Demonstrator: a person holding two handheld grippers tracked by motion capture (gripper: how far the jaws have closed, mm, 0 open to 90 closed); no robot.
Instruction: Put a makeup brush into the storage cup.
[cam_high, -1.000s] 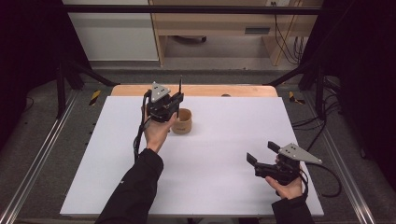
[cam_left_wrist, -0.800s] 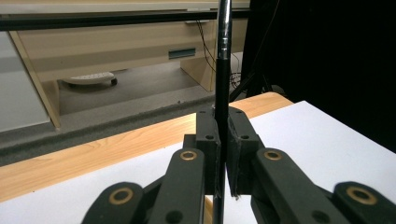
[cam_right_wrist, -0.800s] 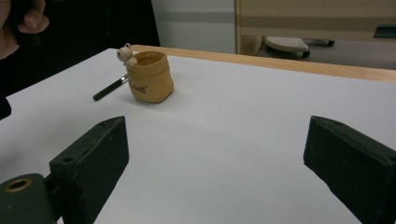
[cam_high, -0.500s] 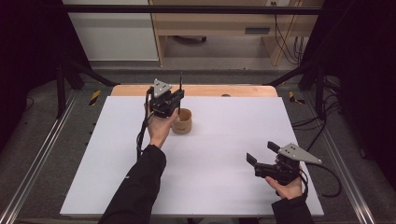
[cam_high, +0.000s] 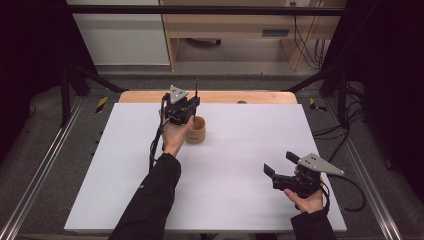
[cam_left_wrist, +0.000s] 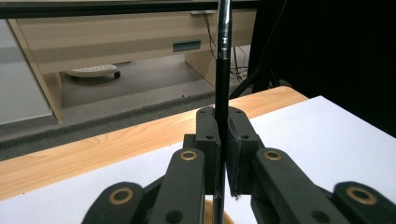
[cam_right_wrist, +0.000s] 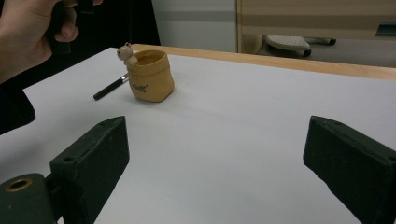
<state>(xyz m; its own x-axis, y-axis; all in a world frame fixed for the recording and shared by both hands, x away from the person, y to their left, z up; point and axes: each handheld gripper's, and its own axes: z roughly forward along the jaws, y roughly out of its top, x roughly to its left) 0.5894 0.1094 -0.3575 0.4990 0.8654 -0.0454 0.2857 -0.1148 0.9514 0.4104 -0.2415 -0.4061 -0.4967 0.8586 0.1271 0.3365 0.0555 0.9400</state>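
High view: left gripper (cam_high: 194, 103) sits above the far-centre of the white worktop (cam_high: 235, 200), jaws pinching a thin black pen w/ a silver upper shaft (cam_high: 195, 90), held upright. Just below and beside it stands a small tan sack-shaped pot w/ a little figure on its rim (cam_high: 196, 131), on the white worktop near its wooden far edge. Left gripper view: pen (cam_left_wrist: 222, 70) is clamped between the two black pads, rising straight up past the top of frame; pot rim peeks out under the jaws. Right gripper (cam_high: 280, 163) rests low at the near-right of the worktop, well apart from the pot, jaws spread wide w/ nothing between. Right gripper view: pot (cam_right_wrist: 148, 77) stands upright, a second dark pen (cam_right_wrist: 111, 87) lying flat on the worktop just beside it, touching or nearly so; can't tell which.
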